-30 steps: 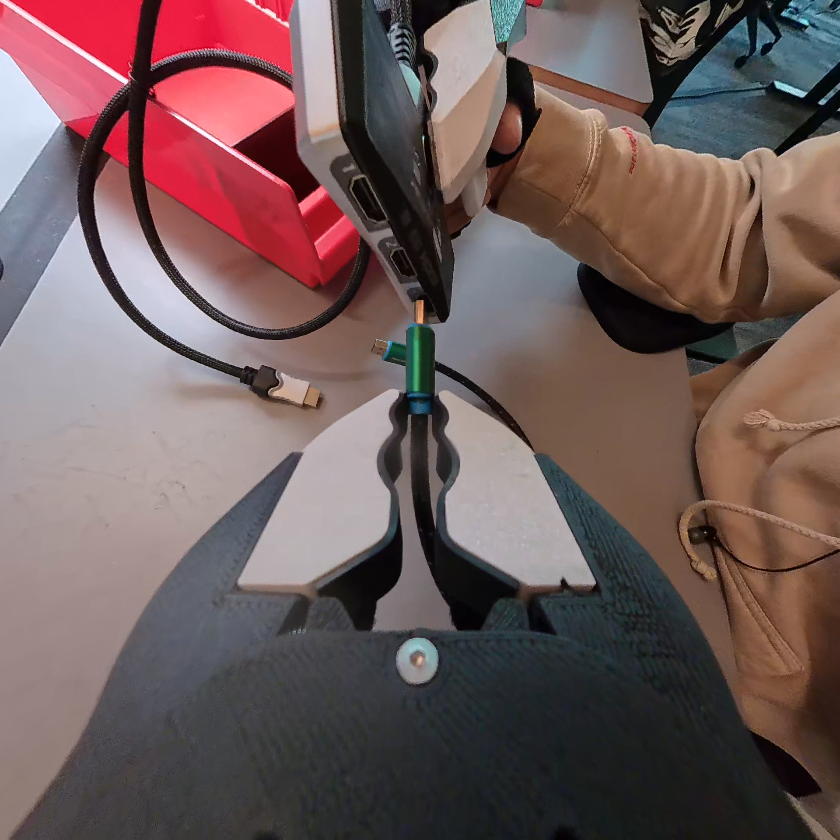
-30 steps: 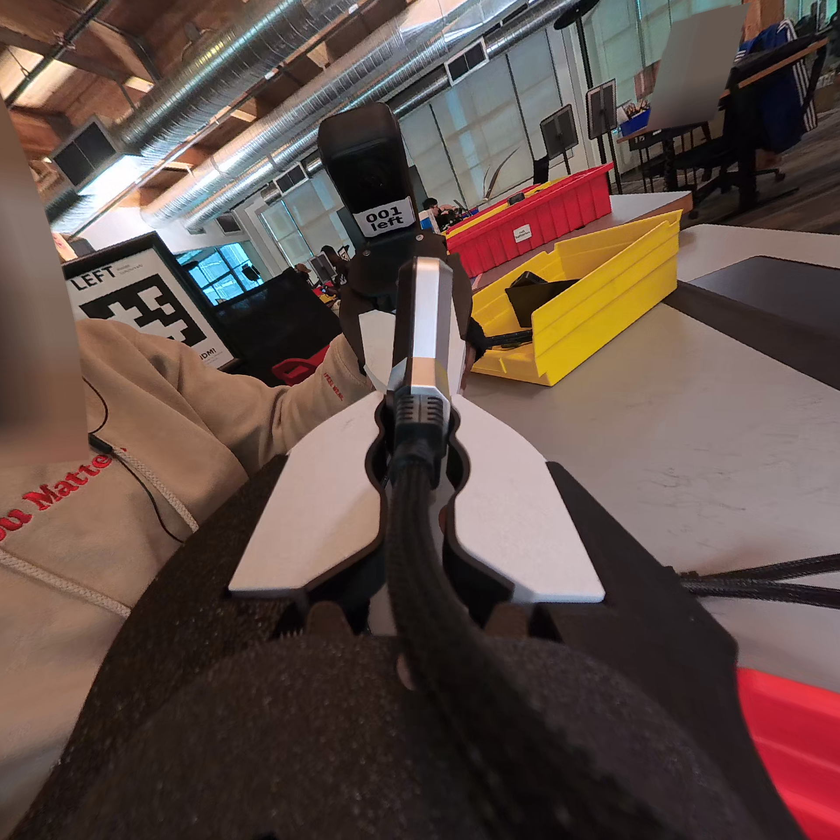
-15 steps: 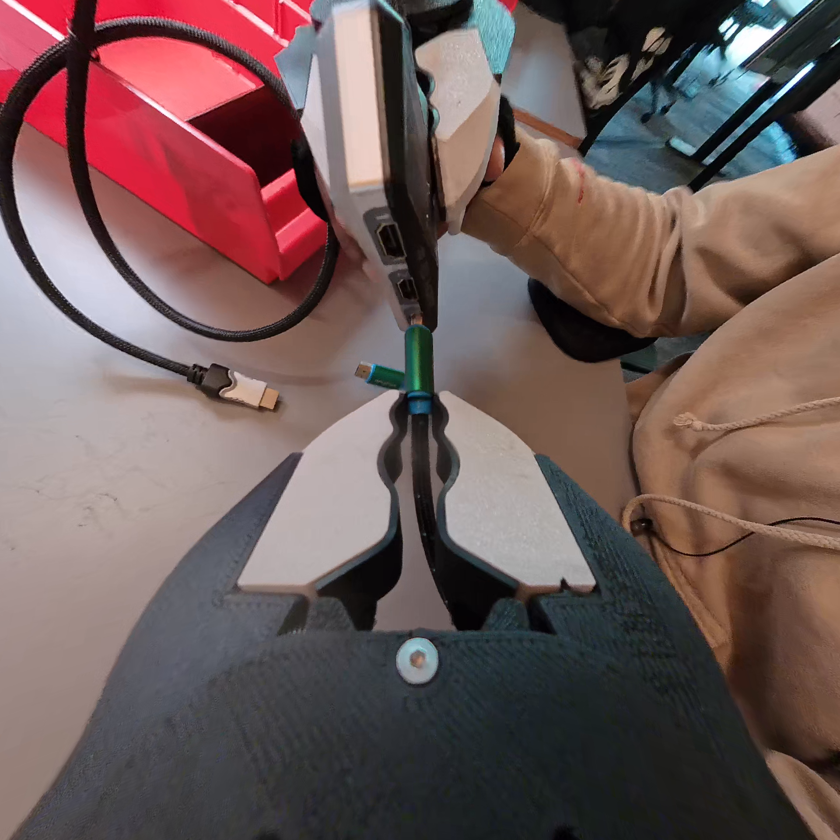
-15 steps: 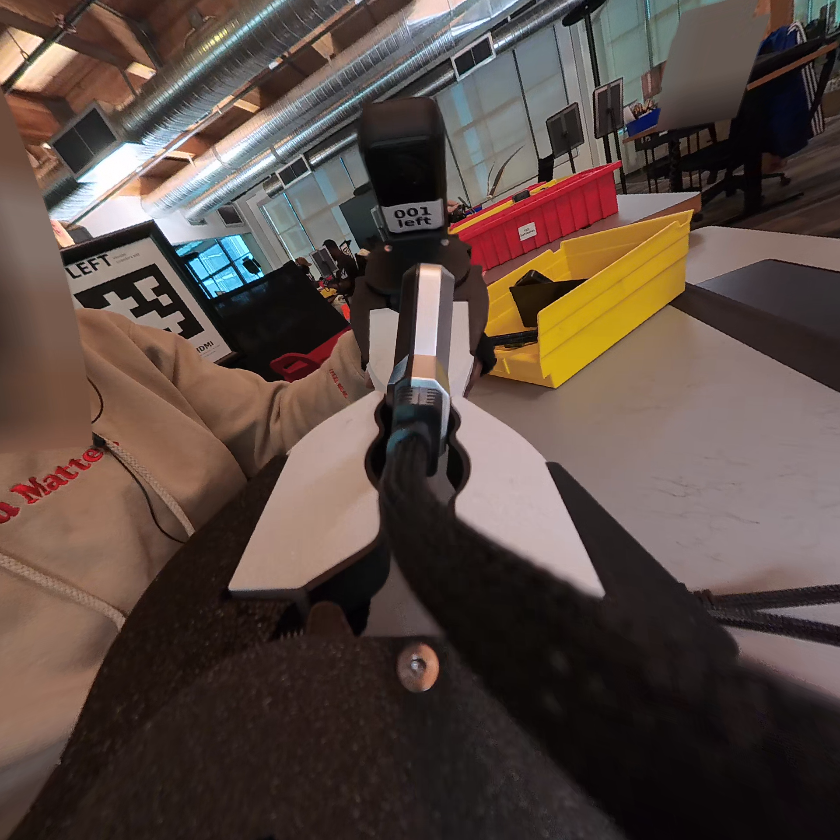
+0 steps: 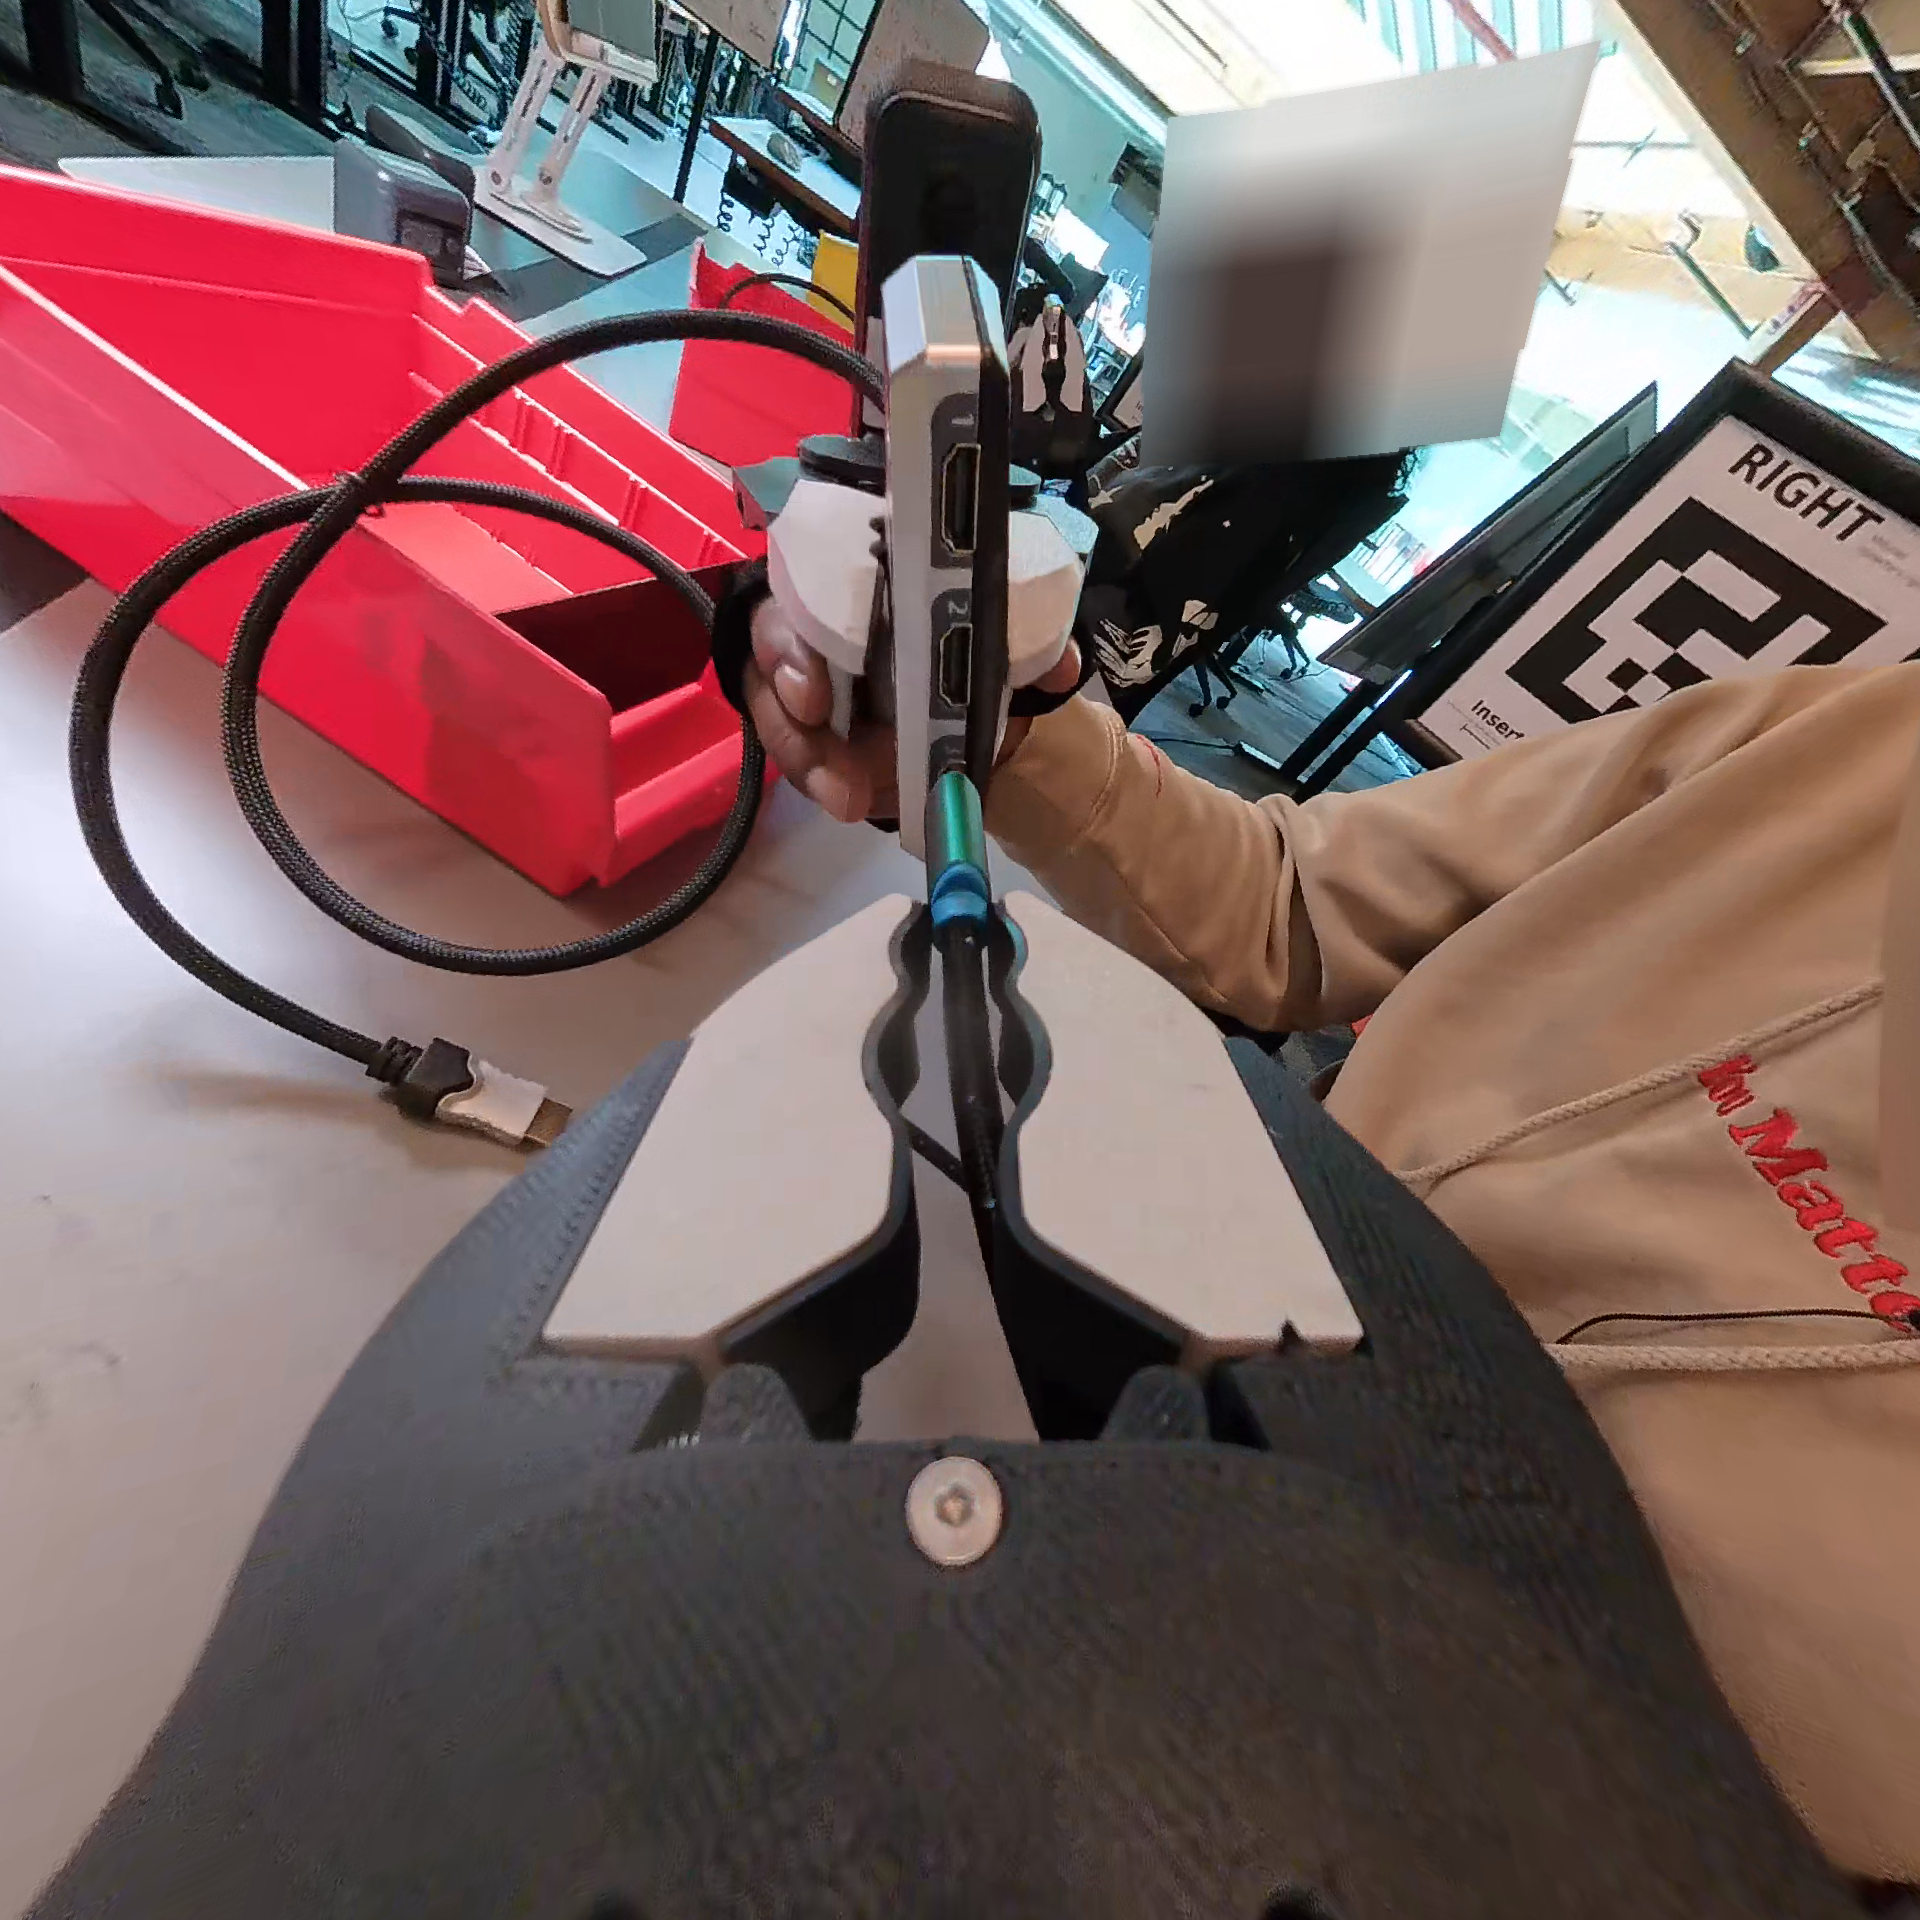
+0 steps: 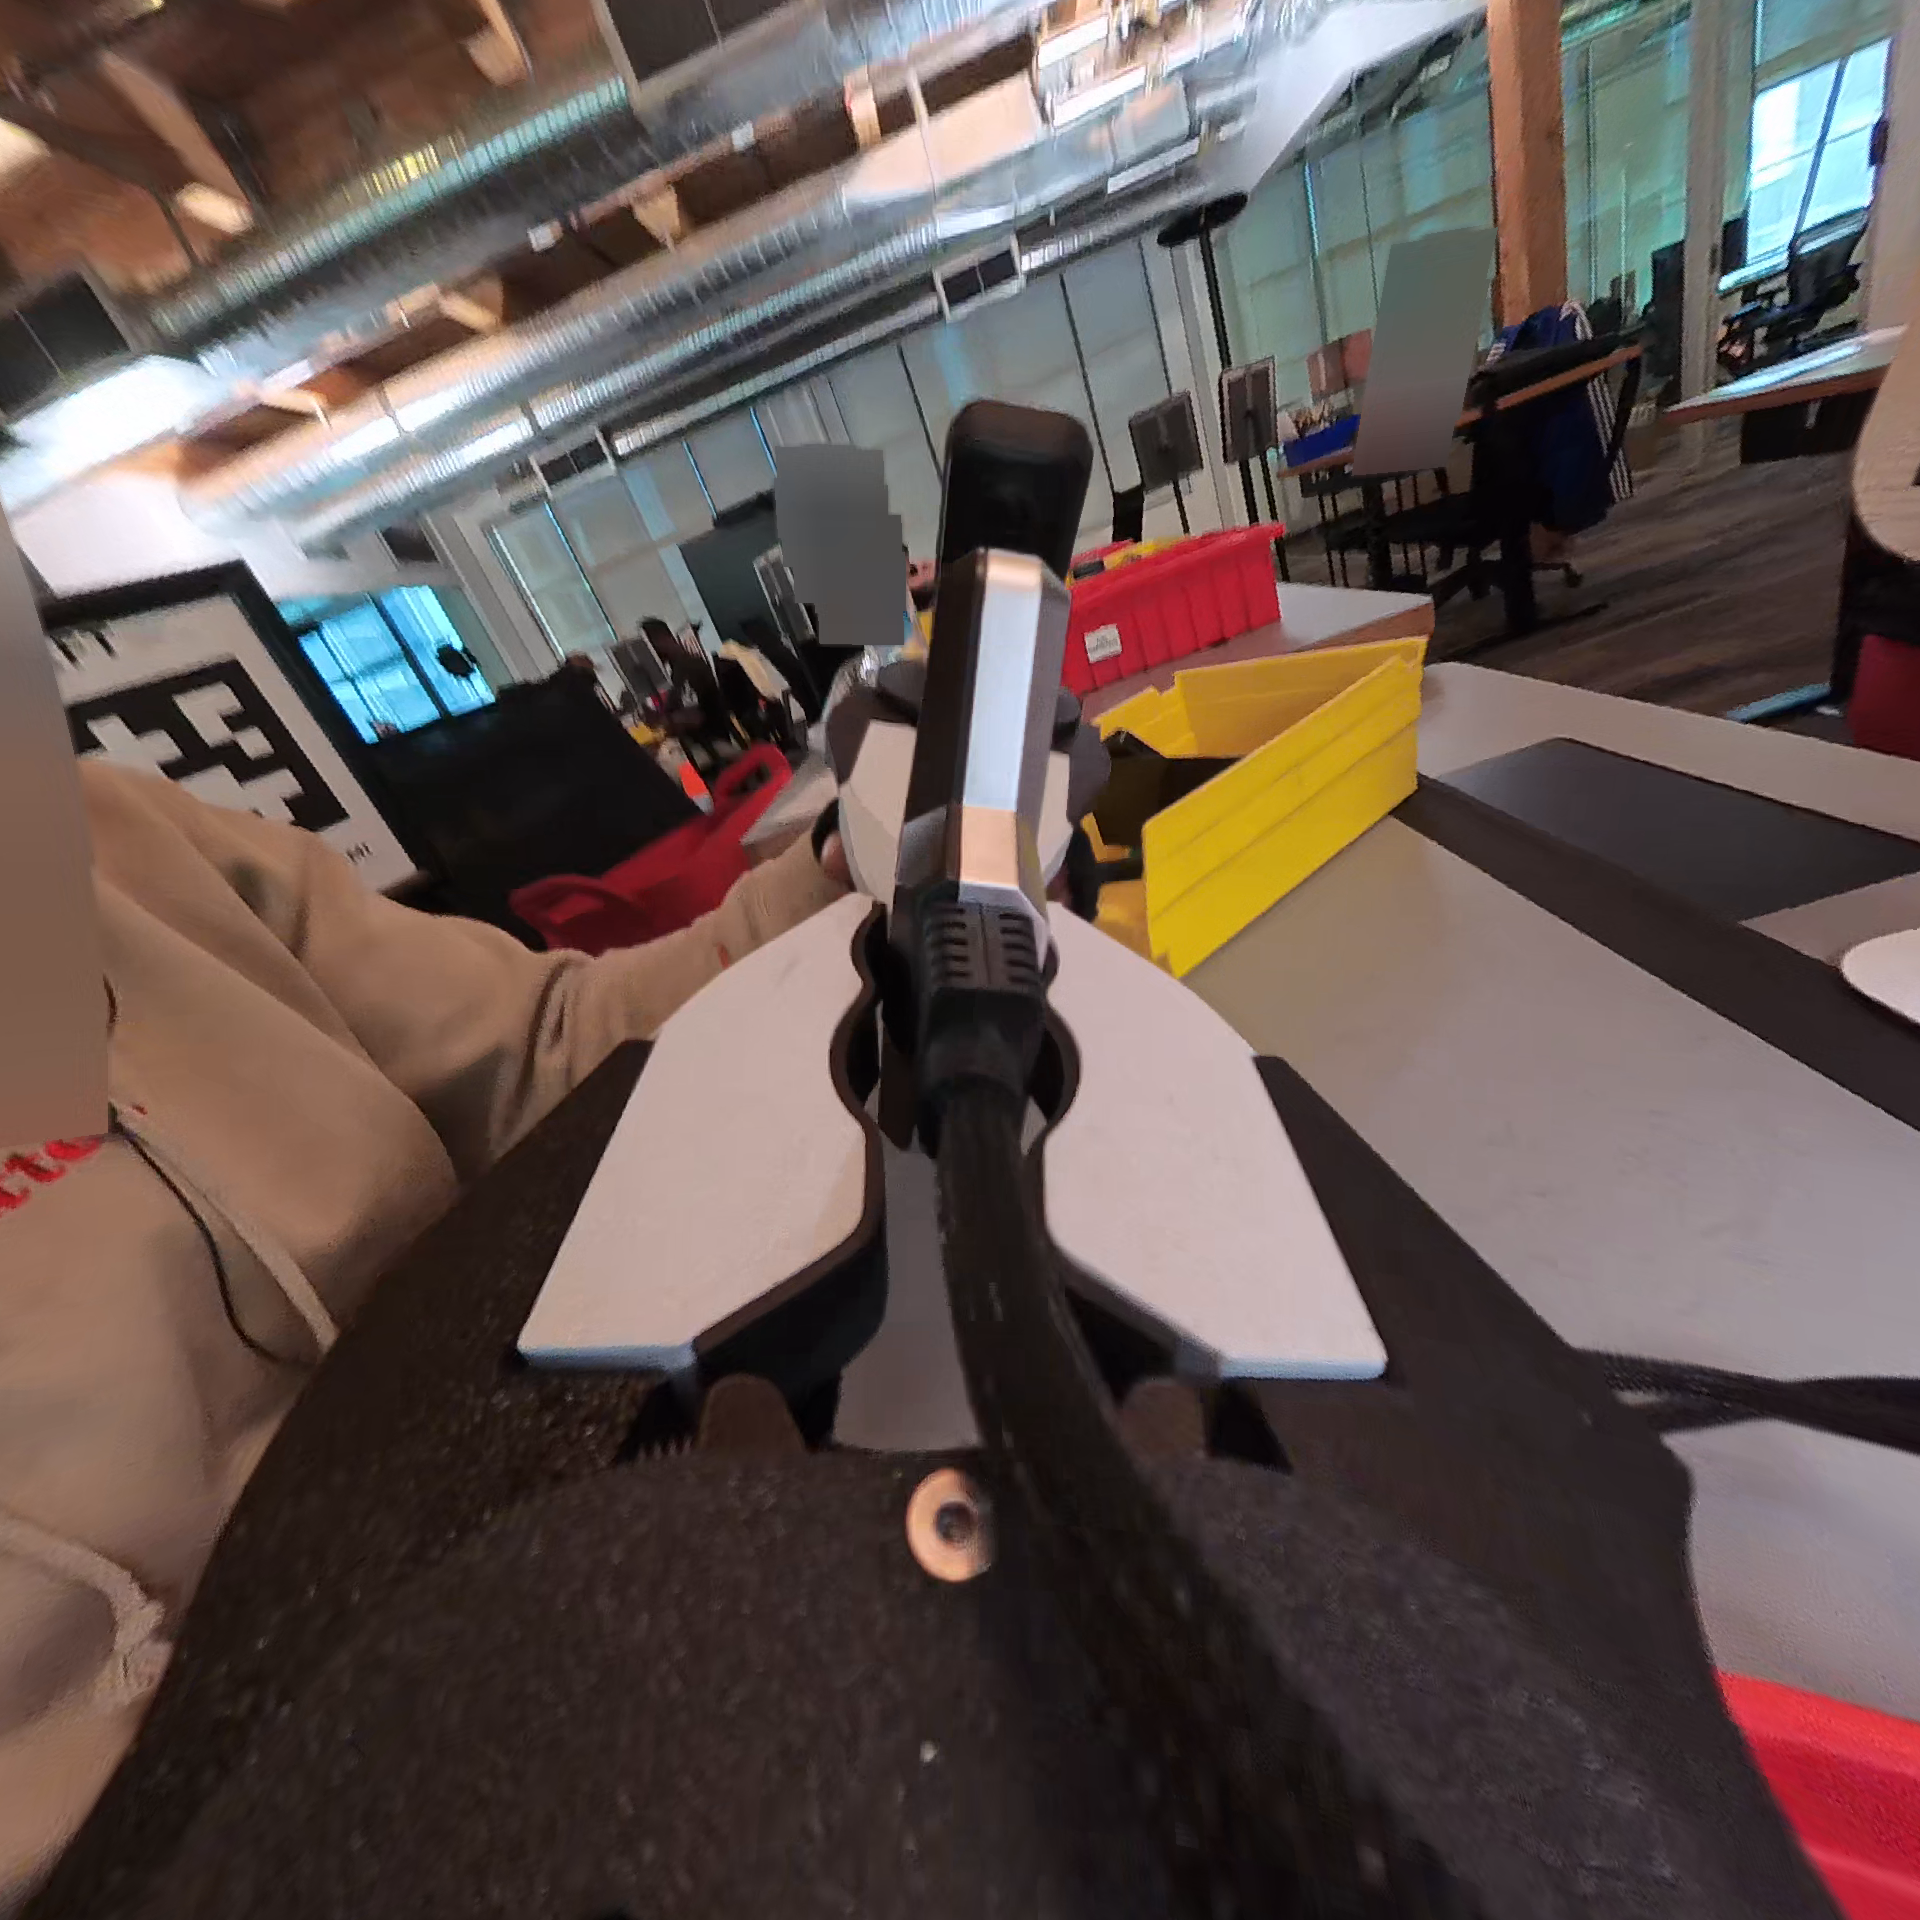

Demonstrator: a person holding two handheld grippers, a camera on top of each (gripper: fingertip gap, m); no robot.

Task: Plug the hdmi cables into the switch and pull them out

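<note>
The grey HDMI switch [image 5: 935, 343] stands upright in the air, clamped by my right gripper, whose white fingers [image 5: 821, 582] press its two flat sides. Two HDMI ports [image 5: 961, 499] on its near edge are empty. My left gripper [image 5: 956, 914] is shut on a thin black cable just behind its green plug [image 5: 954, 831], whose tip sits in the switch's lowest port. In the right wrist view my right gripper [image 6: 961, 925] holds the switch [image 6: 997, 727] at the end where a thick braided cable [image 6: 1029, 1299] is plugged in.
A braided cable loops on the grey table [image 5: 208, 1299], with its free silver plug [image 5: 483, 1099] lying left of my left gripper. A red bin [image 5: 364, 582] stands behind it. A yellow bin [image 6: 1278, 810] is farther off. The person's beige sleeve [image 5: 1351, 883] is at the right. The gap from one gripper's tips to the other's is roughly 5 cm.
The green plug was just short of the lowest port and now sits in it. Both grippers and the switch have tilted up from facing the table.
</note>
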